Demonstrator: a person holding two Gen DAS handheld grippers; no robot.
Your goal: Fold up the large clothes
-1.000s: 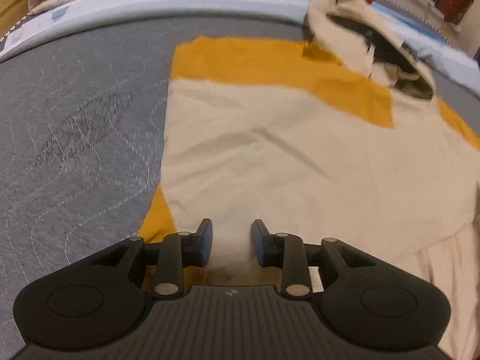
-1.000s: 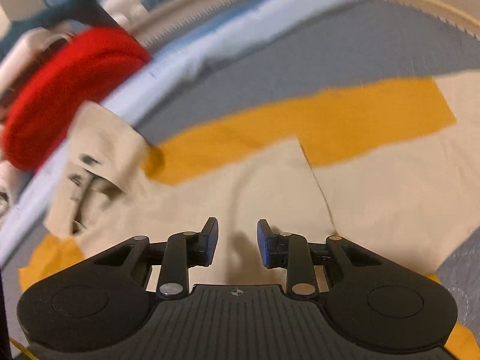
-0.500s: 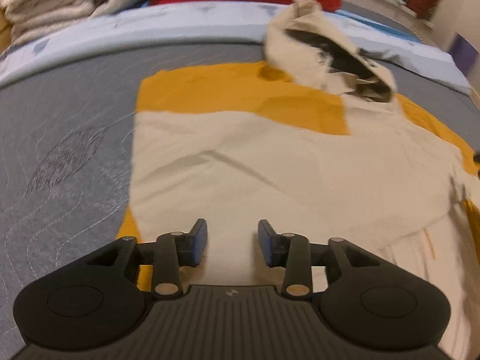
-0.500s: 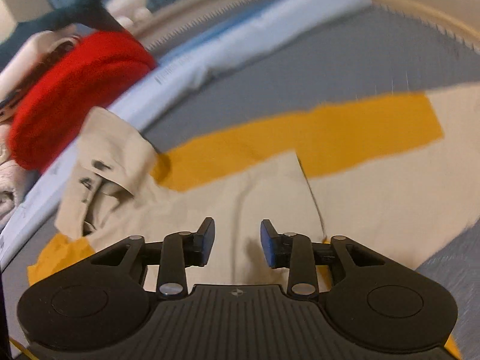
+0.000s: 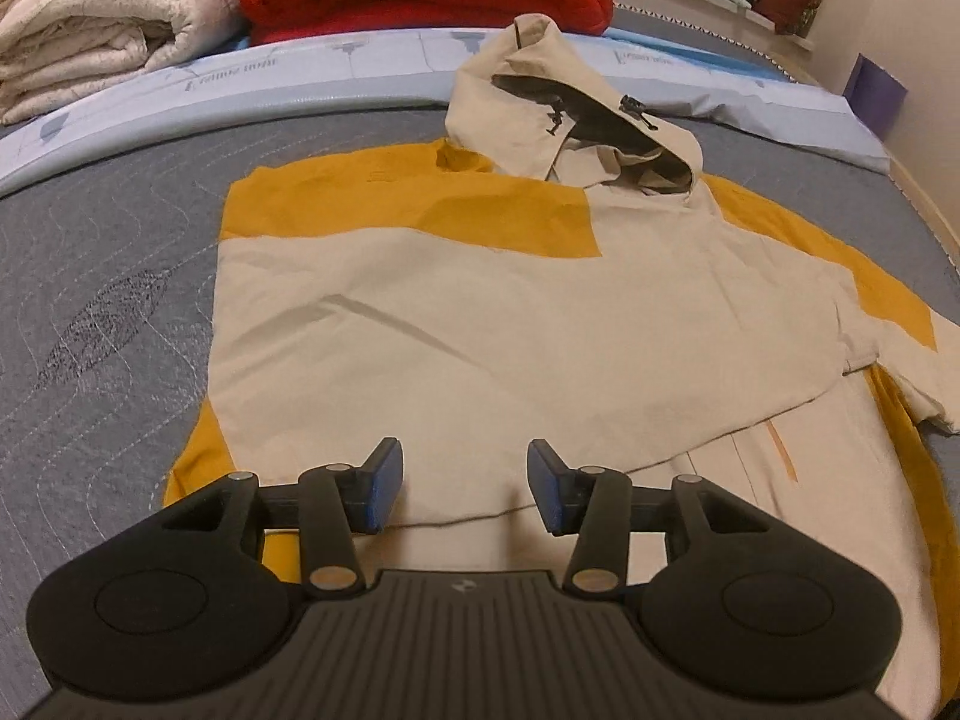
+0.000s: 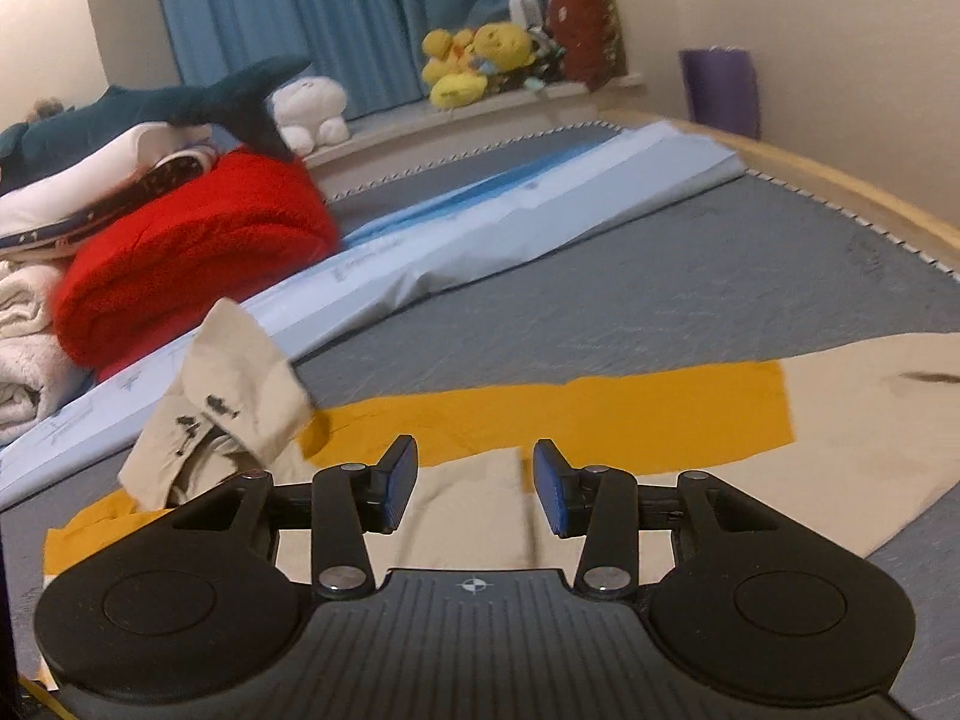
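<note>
Both grippers pull back w/ jaws wider, empty: left gripper [image 5: 465,486], right gripper [image 6: 474,483]. Next: pinch jacket [image 5: 480,324] hem corners evenly, fold toward hood [image 5: 564,114].

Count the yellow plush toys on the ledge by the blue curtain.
3, as far as the blur allows: one at the left, one low in front, one at the right. More may be hidden behind them.

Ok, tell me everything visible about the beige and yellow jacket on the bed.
The jacket is a thin beige shell with mustard-yellow panels, lying flat on the grey quilted bed. One side looks folded across the body. Its hood stands crumpled at the far end, with dark toggles. Both claws are open above it, holding nothing.
</note>
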